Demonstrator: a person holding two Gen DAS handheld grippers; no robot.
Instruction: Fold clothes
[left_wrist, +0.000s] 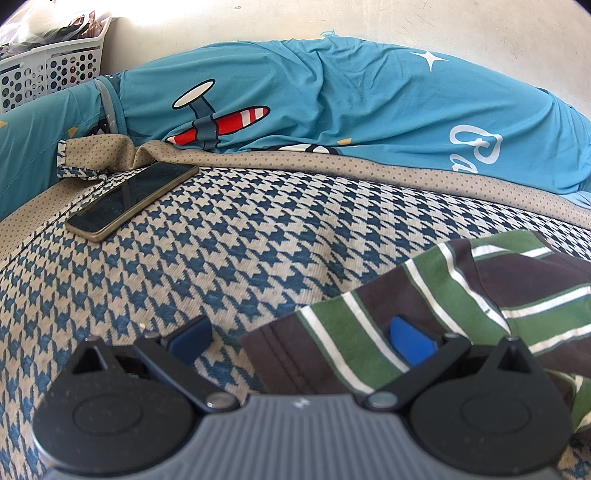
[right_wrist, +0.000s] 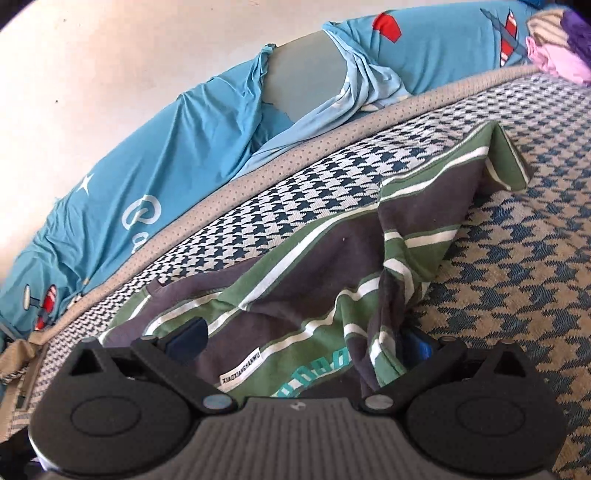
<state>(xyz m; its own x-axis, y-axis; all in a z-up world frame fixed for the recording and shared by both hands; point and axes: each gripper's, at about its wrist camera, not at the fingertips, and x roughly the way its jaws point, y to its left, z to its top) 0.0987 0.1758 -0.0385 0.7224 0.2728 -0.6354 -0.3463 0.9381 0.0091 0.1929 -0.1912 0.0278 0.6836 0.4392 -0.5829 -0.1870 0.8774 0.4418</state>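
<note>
Lying crumpled on the blue-and-beige houndstooth bed cover (left_wrist: 229, 236), the green, brown and white striped shirt (right_wrist: 295, 280) ran off frame at 6 o'clock. Both left tongs (left_wrist: 299, 334) and right tongs (right_wrist: 303, 338) stood spread; cloth partly hid the right tongs' 3 o'clock finger.
</note>
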